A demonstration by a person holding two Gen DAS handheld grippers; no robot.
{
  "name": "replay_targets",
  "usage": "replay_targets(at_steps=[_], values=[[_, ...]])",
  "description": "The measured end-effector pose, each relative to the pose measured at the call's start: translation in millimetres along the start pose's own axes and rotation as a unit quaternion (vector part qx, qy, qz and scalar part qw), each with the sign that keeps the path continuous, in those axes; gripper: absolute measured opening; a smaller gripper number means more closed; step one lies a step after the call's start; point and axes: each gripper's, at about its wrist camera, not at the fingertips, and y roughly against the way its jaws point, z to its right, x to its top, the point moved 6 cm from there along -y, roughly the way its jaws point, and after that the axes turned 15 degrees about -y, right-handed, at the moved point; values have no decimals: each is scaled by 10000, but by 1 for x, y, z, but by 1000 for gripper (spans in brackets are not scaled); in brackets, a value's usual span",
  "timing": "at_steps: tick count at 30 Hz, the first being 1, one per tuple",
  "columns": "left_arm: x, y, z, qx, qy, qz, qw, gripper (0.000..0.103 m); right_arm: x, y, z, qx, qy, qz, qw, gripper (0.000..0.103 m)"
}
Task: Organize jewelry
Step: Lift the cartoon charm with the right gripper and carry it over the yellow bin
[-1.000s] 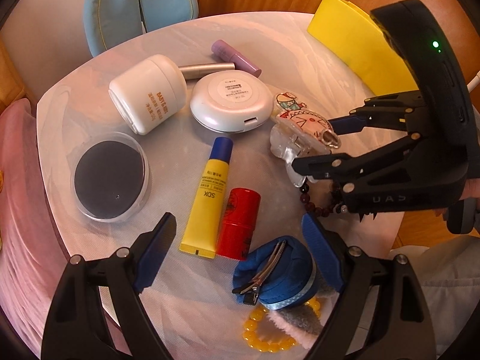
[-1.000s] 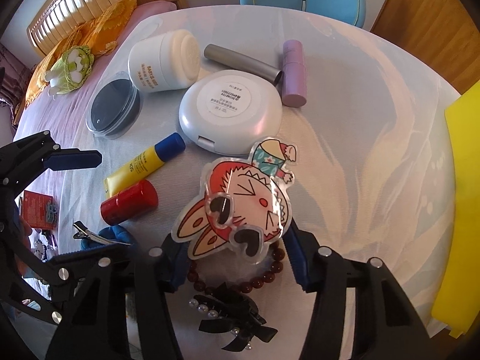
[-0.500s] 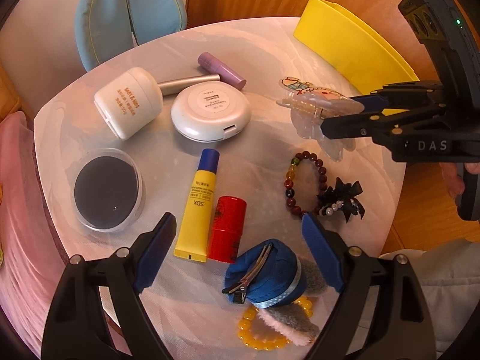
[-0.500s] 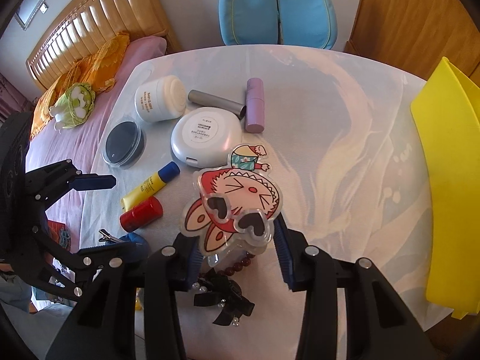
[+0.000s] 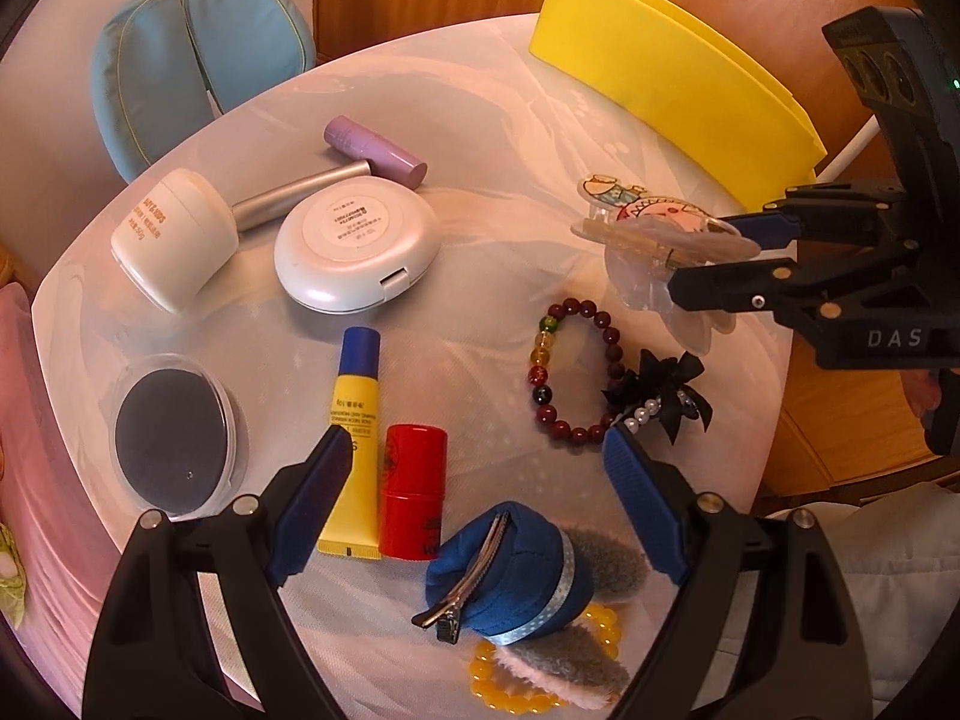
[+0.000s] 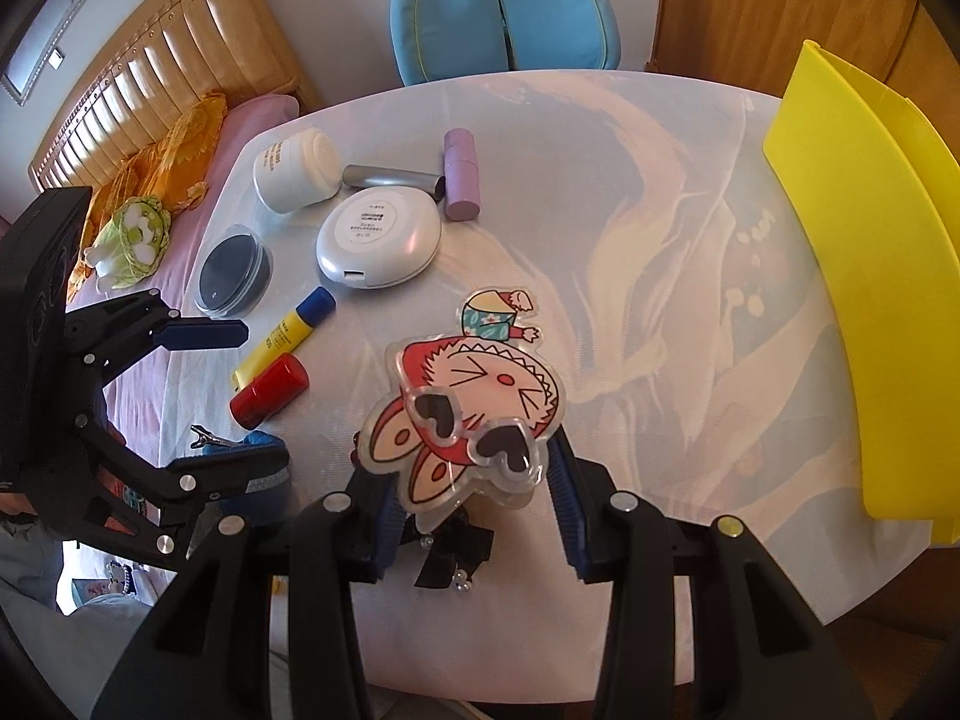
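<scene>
Right gripper [image 6: 474, 507]: closed on the cartoon clip [image 6: 465, 420], which hangs clear above the table [image 6: 690, 276] (its clear claw shows from the side in the left view).
Left gripper [image 5: 474, 468]: jaws wide apart, nothing between the pads, poised over the table's near edge.
Bracelet [image 5: 570, 369]: dark red beads, flat on the table, touching the black bow [image 5: 666, 393].
Blue clip [image 5: 510, 570]: fabric-covered, metal prong on top, lying on a yellow bracelet [image 5: 522, 669] at the near edge.
Yellow tray [image 6: 870, 276]: at the table's far right edge, tilted.
Cosmetics: compact [image 5: 357, 240], white jar [image 5: 174, 237], lilac stick [image 5: 375, 150], silver tube [image 5: 300, 195], yellow tube [image 5: 354, 438], red stick [image 5: 414, 492], black puff case [image 5: 174, 432] (all grouped on the left half).
Blue cushion [image 6: 501, 6]: beyond the table.
</scene>
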Motion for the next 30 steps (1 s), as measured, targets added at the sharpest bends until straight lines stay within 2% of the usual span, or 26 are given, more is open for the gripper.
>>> replay_targets(at_steps=[19, 30], values=[[-12, 6, -2, 73, 151, -33, 9999, 84, -1, -2, -6, 95, 109, -51, 9999, 44], [-7, 4, 3, 23, 33, 5, 10000, 84, -8, 3, 1, 42, -45, 40, 10000, 44]])
